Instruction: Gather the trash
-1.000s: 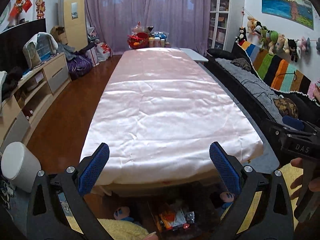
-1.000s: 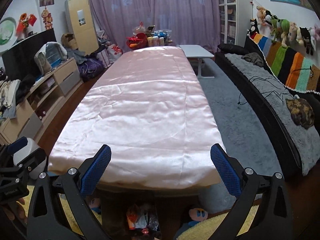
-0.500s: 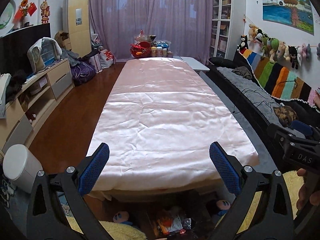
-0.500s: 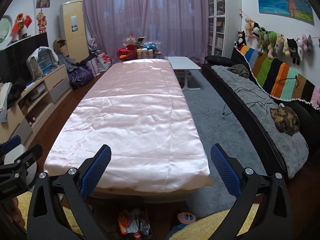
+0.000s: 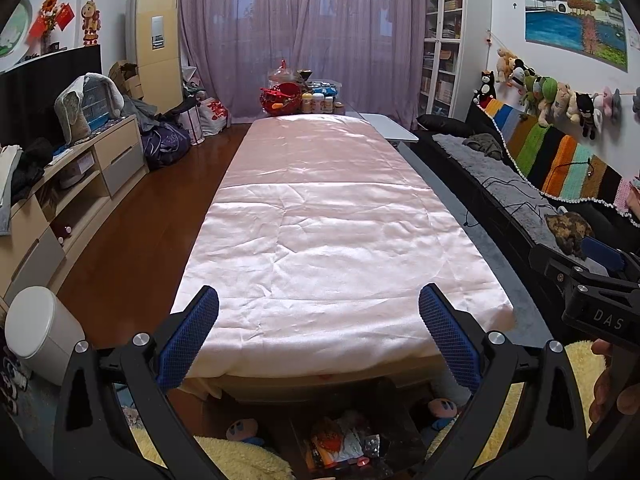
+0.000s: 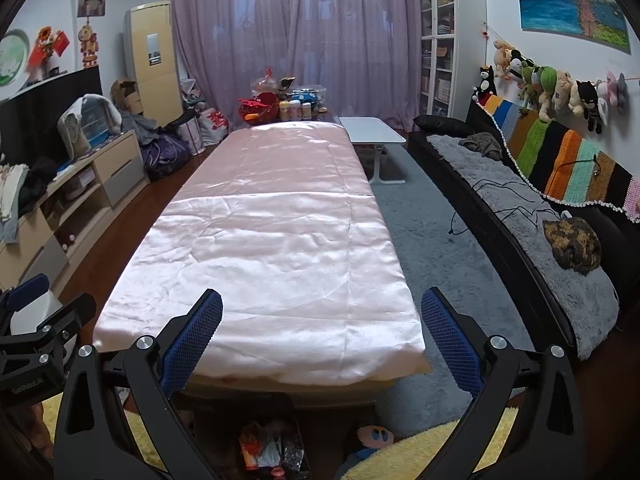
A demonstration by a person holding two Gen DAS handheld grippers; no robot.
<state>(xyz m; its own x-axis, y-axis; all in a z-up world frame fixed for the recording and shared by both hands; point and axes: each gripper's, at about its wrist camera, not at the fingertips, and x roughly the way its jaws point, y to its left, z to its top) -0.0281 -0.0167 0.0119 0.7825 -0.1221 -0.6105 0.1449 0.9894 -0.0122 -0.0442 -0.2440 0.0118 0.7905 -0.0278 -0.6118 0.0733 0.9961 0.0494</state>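
Note:
A heap of crumpled wrappers and packets (image 5: 344, 446) lies in a dark box on the floor under the near end of the long table; it also shows in the right wrist view (image 6: 272, 452). The table carries a bare pink satin cloth (image 5: 328, 232). My left gripper (image 5: 318, 320) is open and empty, held above the table's near edge. My right gripper (image 6: 320, 320) is open and empty at the same height, to the right of the left one. A white lidded bin (image 5: 40, 326) stands on the floor at the left.
Small plush toys (image 5: 242, 430) lie on a yellow rug (image 5: 240, 460) beside the box. A TV cabinet (image 5: 72, 184) lines the left wall. A black sofa (image 6: 520, 208) with a grey throw lines the right. A small white table (image 6: 374, 130) stands far right.
Both grippers have risen and tipped up a little, so the room's far end and walls show more. The jaws have stayed open and empty.

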